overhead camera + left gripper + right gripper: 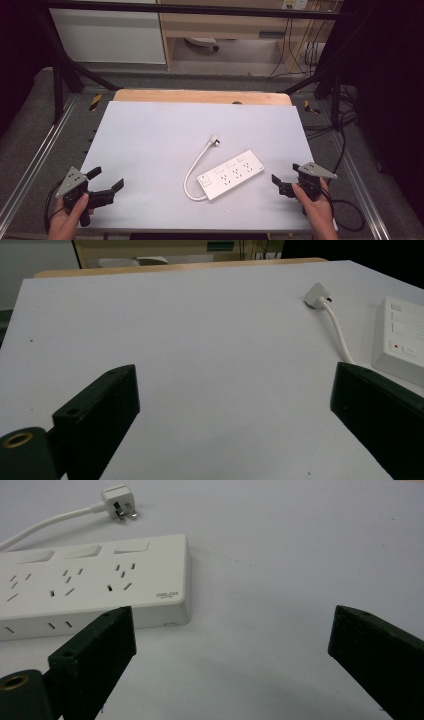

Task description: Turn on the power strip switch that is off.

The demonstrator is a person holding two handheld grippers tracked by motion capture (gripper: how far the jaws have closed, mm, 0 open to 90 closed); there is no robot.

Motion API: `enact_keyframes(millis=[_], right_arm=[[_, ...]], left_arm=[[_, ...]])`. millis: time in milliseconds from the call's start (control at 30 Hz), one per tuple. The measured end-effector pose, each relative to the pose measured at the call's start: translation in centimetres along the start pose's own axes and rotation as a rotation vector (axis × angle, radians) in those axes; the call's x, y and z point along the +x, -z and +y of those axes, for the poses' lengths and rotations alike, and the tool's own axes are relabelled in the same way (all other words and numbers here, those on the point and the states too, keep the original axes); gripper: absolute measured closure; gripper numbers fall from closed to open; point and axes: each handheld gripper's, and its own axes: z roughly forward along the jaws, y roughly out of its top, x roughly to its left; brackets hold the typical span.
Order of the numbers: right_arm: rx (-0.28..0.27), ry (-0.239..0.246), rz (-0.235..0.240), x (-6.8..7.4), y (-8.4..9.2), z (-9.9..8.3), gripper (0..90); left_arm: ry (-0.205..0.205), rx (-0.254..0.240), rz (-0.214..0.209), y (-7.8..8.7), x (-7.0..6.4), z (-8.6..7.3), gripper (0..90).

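Hands held both grippers at the near edge of the table (150, 125), with the strip (231, 174) as the mark between them. Nearest it was the right gripper (278, 184), jaws spread wide and empty, just off the strip's right end. The left gripper (106, 180), also gaping with nothing in it, sat well apart from the strip's left, switch end. The strip itself lay flat near the table's middle, sockets up, its long axis slanting from near-left to far-right, so its far-right end pointed toward the right hand's side. From the near-left end the cord (192, 172) looped out and ran away to the plug (214, 140), beyond the strip. I'd judge the right hand better placed to reach first.
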Motion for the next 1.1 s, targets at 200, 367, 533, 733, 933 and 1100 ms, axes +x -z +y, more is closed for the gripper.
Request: enact_keyframes(millis=[200, 367, 533, 733, 933, 1100], right_arm=[[-0.005, -0.013, -0.008, -0.3, 0.3, 0.0, 6.4], [-0.036, -0.012, -0.004, -0.2, 0.8, 0.3, 5.6], [-0.053, -0.015, -0.009, -0.2, 1.0, 0.4, 4.5], [-0.068, -0.012, -0.019, -0.2, 1.6, 0.7, 5.0], [-0.076, -0.012, -0.014, -0.1, 2.0, 1.0, 4.2], [-0.083, 0.001, -0.010, 0.1, 2.1, 1.2, 3.3]], left_arm=[[0.003, -0.006, 0.001, 0.1, 0.0, 0.0, 5.8], [-0.001, -0.021, -0.012, 0.0, 0.0, 0.2, 5.5], [-0.018, 0.014, 0.001, -0.6, -0.3, 0.0, 5.6], [-0.021, 0.006, -0.009, -0.2, -0.3, 0.0, 5.4], [-0.010, 0.005, -0.007, -0.1, 0.1, 0.0, 5.5], [-0.015, 0.004, -0.009, -0.1, 0.0, 0.0, 5.4]])
